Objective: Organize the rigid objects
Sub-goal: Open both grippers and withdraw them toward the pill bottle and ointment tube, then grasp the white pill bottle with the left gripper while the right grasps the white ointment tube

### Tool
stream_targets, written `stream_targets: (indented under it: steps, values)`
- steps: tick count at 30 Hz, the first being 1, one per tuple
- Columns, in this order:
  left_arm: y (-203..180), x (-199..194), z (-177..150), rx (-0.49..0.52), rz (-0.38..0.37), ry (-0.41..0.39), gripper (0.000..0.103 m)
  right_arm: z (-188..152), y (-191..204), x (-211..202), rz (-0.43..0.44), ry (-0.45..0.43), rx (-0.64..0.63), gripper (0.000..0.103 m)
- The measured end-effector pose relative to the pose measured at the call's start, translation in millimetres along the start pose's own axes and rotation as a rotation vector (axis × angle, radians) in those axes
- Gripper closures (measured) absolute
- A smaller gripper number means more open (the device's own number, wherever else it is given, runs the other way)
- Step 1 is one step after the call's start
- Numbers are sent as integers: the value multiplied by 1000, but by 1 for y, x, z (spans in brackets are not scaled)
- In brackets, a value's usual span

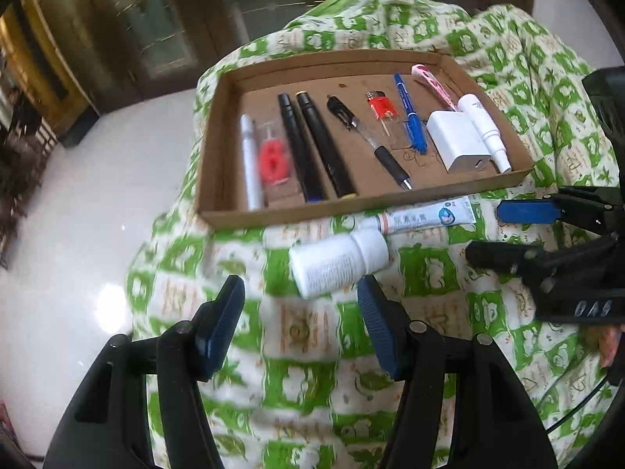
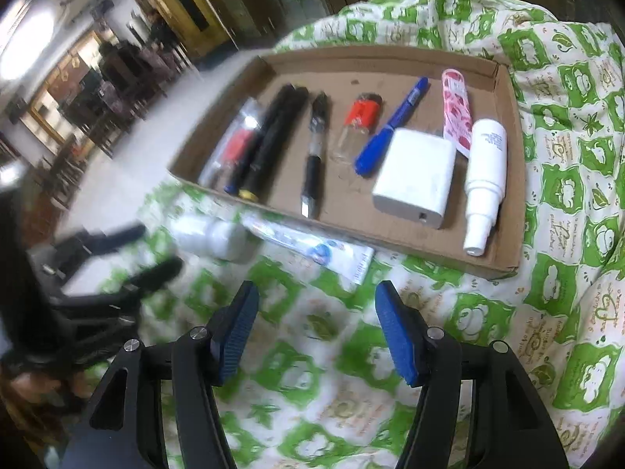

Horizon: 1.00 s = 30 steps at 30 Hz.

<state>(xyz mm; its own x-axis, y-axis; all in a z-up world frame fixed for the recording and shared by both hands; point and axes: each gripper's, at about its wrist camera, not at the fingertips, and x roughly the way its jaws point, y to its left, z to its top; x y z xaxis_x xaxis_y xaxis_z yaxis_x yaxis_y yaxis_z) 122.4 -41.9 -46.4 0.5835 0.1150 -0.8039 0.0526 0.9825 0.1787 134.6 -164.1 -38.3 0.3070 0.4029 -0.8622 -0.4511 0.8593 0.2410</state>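
A shallow cardboard tray (image 1: 312, 211) (image 2: 429, 256) lies on a green-and-white cloth. It holds pens, two black markers (image 1: 312, 148), a red lighter (image 1: 381, 109), a white charger (image 1: 455, 140) (image 2: 414, 176) and a white spray bottle (image 2: 484, 172). In front of the tray, on the cloth, a white pill bottle (image 1: 340, 262) (image 2: 213, 236) lies on its side beside a white cream tube (image 1: 425, 217) (image 2: 312, 250). My left gripper (image 1: 300, 312) (image 2: 160, 246) is open just short of the pill bottle. My right gripper (image 2: 316, 308) (image 1: 484, 230) is open just short of the tube. Neither holds anything.
The cloth (image 1: 297, 383) covers a rounded, cushioned surface that drops off to a glossy white floor (image 1: 78, 234) on the left. Dark wooden furniture (image 2: 117, 78) stands beyond. A hand (image 1: 611, 344) holds the right gripper's handle.
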Motion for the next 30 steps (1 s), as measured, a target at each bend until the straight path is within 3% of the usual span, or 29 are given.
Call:
stream_targets:
  steps: [4,9,13,21,27,30]
  values:
    - [-8,8,9,65,-11,5,44,0,6,9,-54,15,-72,46]
    - [-30,20,14,211,-35,22,42,2,9,12,-62,16,-78,46]
    - [-32,31,16,247,-42,49,41,5,10,14,-69,8,-91,46]
    - [-16,21,4,195,-167,113,41,9,25,18,-41,-3,-197,46]
    - [8,10,-30,3,-246,133,41,12,41,33,-61,7,-306,47]
    - [16,8,-35,-72,-250,116,41,7,56,47,-143,-1,-397,47]
